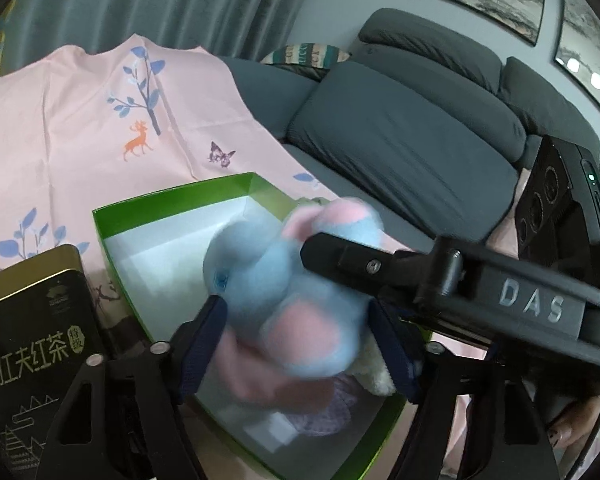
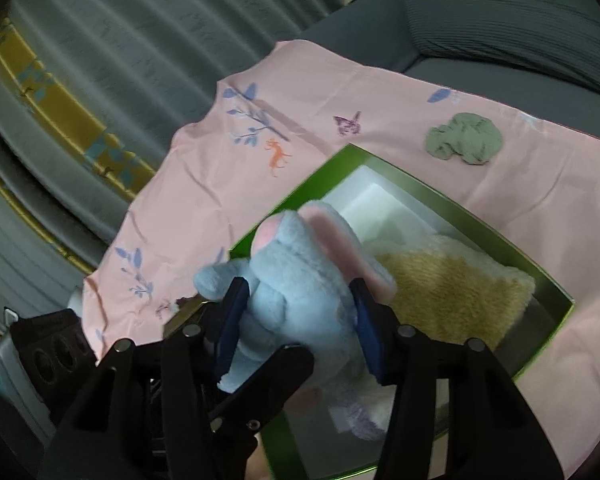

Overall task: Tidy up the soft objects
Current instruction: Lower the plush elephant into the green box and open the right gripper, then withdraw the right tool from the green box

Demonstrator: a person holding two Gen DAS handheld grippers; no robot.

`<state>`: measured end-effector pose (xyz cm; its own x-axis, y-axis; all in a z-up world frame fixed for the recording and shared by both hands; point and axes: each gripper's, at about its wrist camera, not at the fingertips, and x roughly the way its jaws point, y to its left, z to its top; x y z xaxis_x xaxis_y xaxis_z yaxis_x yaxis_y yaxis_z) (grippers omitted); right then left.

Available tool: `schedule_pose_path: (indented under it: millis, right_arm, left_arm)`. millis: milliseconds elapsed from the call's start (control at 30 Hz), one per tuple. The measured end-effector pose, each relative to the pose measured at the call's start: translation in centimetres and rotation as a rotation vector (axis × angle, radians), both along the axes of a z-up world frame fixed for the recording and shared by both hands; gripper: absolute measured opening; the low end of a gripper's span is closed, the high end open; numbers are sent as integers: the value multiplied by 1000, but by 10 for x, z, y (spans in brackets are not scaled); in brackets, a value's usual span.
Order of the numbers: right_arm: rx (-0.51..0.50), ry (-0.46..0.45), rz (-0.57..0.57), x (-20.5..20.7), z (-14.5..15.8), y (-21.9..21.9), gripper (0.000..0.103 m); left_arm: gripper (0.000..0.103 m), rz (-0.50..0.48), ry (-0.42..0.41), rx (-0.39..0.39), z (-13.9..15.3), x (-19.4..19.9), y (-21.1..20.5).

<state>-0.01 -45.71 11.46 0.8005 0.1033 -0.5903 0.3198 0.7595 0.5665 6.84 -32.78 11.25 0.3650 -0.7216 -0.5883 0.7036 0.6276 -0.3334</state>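
Note:
A blue and pink plush toy (image 1: 268,276) (image 2: 296,276) hangs over an open green box (image 1: 172,200) (image 2: 496,232) with a white inside. My left gripper (image 1: 300,336) is shut on the toy's lower body, its blue pads pressing both sides. The right gripper (image 2: 300,320) is also shut on the toy, and one of its black fingers (image 1: 332,252) reaches in from the right in the left wrist view. Inside the box lie a tan furry plush (image 2: 452,292) and a lilac soft item (image 1: 332,412), partly hidden by the toy.
The box sits on a pink printed cloth (image 1: 80,120) (image 2: 380,92) spread over a grey sofa (image 1: 400,120). A black tea tin (image 1: 32,340) stands left of the box. A crumpled green fabric piece (image 2: 464,138) lies on the cloth beyond the box.

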Motion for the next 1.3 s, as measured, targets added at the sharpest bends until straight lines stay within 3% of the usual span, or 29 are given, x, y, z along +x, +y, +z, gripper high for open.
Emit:
schedule_pose_path:
  millis: [367, 467, 567, 633, 767, 1033, 1300]
  right_arm:
    - [17, 19, -21, 1, -5, -7, 49]
    - [-18, 50, -42, 2, -3, -6, 49]
    - [-66, 72, -42, 3, 1, -3, 54]
    - [-74, 64, -46, 1, 3, -2, 69]
    - [-75, 21, -31, -5, 10, 4, 81]
    - [-182, -57, -13, -28, 41, 39, 100]
    - [-305, -81, 29, -40, 54, 87, 102]
  left_arm:
    - [69, 20, 28, 17, -1, 2, -3]
    - [69, 18, 31, 20, 0, 1, -1]
    - [69, 23, 21, 20, 5, -2, 8]
    - [69, 27, 22, 7, 9, -5, 19]
    - [78, 59, 29, -21, 22, -13, 53]
    - [87, 145, 24, -43, 45, -39, 137]
    - [92, 330, 14, 1, 37, -54, 234]
